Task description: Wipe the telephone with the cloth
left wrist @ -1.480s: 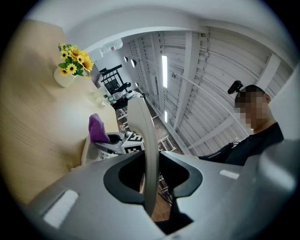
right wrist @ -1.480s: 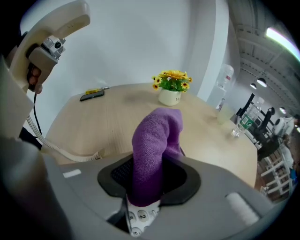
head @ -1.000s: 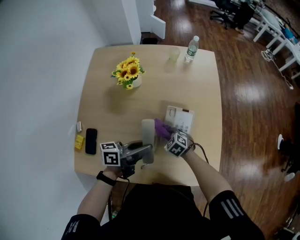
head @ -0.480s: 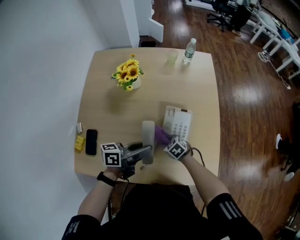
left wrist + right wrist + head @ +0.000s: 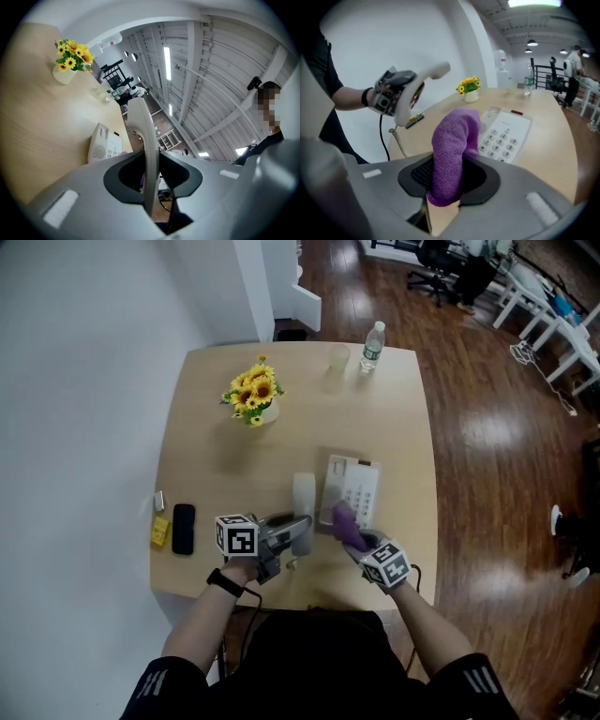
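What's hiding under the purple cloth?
The white telephone base lies beneath the purple cloth, held in the right claw. Its keypad shows; the near corner that the cloth covers cannot be seen.

The left gripper [image 5: 300, 532] is held about level, pointed toward the right gripper [image 5: 352, 538], and its jaws are clamped tight on the thin side of the handset [image 5: 143, 131], as is seen in the left gripper view. The right gripper is tilted forward and downward, with its jaws closed on the purple cloth [image 5: 451, 150], which is pinched upright between them. Both forearms are stretched forward from the body, the left forearm [image 5: 199, 622] with a dark band [image 5: 225, 582] worn at the wrist and the right forearm [image 5: 424, 617] angled inward.
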The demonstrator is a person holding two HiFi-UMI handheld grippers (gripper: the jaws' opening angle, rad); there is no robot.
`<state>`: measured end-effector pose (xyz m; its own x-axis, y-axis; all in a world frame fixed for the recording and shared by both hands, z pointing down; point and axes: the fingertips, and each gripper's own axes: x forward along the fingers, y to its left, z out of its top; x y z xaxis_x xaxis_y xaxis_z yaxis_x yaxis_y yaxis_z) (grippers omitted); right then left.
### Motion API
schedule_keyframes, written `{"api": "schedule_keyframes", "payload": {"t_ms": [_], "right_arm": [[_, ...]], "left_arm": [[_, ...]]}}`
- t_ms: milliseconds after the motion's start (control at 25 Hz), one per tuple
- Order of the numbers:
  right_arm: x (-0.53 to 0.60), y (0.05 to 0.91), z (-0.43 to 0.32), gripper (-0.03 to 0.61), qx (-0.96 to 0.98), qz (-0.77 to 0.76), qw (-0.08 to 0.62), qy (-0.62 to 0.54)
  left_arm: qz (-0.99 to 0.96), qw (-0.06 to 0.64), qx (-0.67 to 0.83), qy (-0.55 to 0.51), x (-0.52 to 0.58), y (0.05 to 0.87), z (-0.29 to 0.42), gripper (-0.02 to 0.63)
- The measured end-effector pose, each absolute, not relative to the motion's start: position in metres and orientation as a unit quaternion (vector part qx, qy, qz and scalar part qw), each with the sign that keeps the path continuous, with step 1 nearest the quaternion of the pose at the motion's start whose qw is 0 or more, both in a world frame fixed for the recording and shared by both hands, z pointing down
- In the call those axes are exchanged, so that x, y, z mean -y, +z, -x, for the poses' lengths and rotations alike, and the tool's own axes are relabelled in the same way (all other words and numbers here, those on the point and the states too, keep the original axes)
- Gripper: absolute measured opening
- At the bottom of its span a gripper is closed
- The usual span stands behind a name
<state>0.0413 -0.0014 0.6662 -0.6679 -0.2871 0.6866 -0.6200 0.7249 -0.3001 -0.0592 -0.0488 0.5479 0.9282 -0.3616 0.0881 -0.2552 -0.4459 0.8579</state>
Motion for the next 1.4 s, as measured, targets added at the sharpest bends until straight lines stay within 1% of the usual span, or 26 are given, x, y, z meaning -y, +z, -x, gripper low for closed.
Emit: {"api": "schedule_keyframes", "payload": {"t_ms": [320,520,640,800,960,1400], "right_arm": [[0.007,0.636,-0.116,0.132,0.851,-0.358,0.264,0.28],[0.009,0.606,-0.126,0.132,0.85,-0.39,0.211,0.285],[0.009,0.588,-0.126,0.132,0.856,-0.391,0.192,0.278],[0.002,0.584,-0.124,0.132,0.863,-0.377,0.201,0.267],[-0.002,0.591,-0.127,0.133,0.863,-0.366,0.215,0.275],[-0.002,0.585,-0.123,0.133,0.873,-0.342,0.214,0.275]], "left_arm": [[-0.821,0.55,0.148,-0.036,0.096,0.593,0.016,0.092],[-0.805,0.576,0.141,-0.009,0.105,0.633,0.001,0.092],[-0.798,0.585,0.143,0.01,0.114,0.655,-0.007,0.092],[-0.797,0.59,0.125,0.032,0.116,0.674,-0.018,0.092],[-0.792,0.597,0.126,0.026,0.127,0.68,-0.024,0.091],[-0.774,0.621,0.119,0.031,0.136,0.697,-0.021,0.092]]}}
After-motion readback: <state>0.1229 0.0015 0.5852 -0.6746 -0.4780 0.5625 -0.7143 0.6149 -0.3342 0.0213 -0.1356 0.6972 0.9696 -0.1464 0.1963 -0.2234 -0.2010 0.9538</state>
